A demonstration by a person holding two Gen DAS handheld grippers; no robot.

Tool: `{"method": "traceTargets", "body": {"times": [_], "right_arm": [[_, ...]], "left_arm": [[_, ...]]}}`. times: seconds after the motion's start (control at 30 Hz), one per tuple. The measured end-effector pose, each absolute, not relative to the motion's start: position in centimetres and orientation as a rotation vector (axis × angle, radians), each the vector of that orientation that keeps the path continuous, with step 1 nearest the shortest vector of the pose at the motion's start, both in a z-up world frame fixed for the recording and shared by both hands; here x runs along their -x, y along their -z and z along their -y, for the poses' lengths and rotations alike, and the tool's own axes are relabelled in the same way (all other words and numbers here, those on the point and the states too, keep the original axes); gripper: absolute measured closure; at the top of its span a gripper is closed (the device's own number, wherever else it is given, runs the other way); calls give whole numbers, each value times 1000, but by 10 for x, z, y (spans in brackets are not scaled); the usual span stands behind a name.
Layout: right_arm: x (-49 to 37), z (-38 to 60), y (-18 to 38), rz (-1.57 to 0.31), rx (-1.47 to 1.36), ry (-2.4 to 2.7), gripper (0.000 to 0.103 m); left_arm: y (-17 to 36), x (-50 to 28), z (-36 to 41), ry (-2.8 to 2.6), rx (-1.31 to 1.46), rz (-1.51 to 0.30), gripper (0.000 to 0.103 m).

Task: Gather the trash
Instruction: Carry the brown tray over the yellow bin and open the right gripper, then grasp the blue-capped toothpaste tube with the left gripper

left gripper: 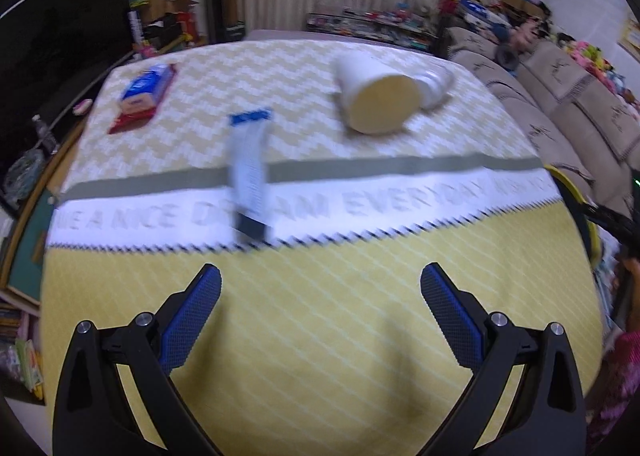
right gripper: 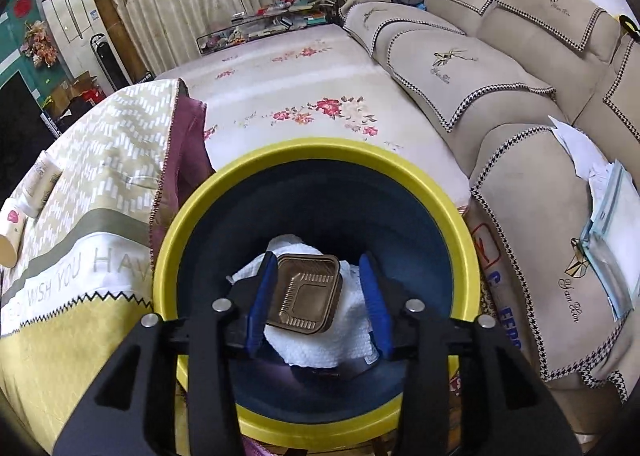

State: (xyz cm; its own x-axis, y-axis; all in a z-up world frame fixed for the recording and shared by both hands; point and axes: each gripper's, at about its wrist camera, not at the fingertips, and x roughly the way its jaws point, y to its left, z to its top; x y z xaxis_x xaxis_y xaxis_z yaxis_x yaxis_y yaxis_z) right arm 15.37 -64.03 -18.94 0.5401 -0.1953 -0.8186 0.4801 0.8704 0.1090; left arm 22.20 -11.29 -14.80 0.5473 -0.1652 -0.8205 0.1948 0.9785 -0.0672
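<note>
Trash bin point(right gripper: 316, 160), yellow-rimmed and dark inside, sits directly under my right gripper point(right gripper: 322, 268), beside the table's patterned cloth point(right gripper: 104, 160) and the sofa point(right gripper: 500, 68). My right fingers point(right gripper: 262, 296) stand partly apart. A brown plastic tray point(right gripper: 306, 292) shows between them, lying tilted on a white paper towel point(right gripper: 336, 340) inside the bin; it sits close to the left finger, and I cannot tell from this angle whether the pad touches it. The right finger is clear of it.

My left gripper point(left gripper: 320, 276) hovers above the table point(left gripper: 320, 336) with fingers spread wide, holding nothing. Ahead of it on the cloth lie a blue-and-white wrapper point(left gripper: 250, 172), blurred, a tipped paper cup point(left gripper: 376, 94) with a clear plastic item point(left gripper: 436, 84) just behind it, and a red-and-blue packet point(left gripper: 144, 96) at the far left.
</note>
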Motion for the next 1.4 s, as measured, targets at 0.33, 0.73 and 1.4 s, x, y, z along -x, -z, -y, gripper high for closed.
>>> {"method": "traceTargets", "body": {"times": [0.33,0.73,1.4], "right_arm": [[-153,636,191,-927,-332,411,61],[-149,636,195,-940,-327,409,57],[-139,637,189,-930,-330,400,57]], "left_arm": [[161,-299,85,164,26,-1044,8],[173,-337,84,125,-14,-1061,35],[143,-283,127,327,-87,-1011,81]]}}
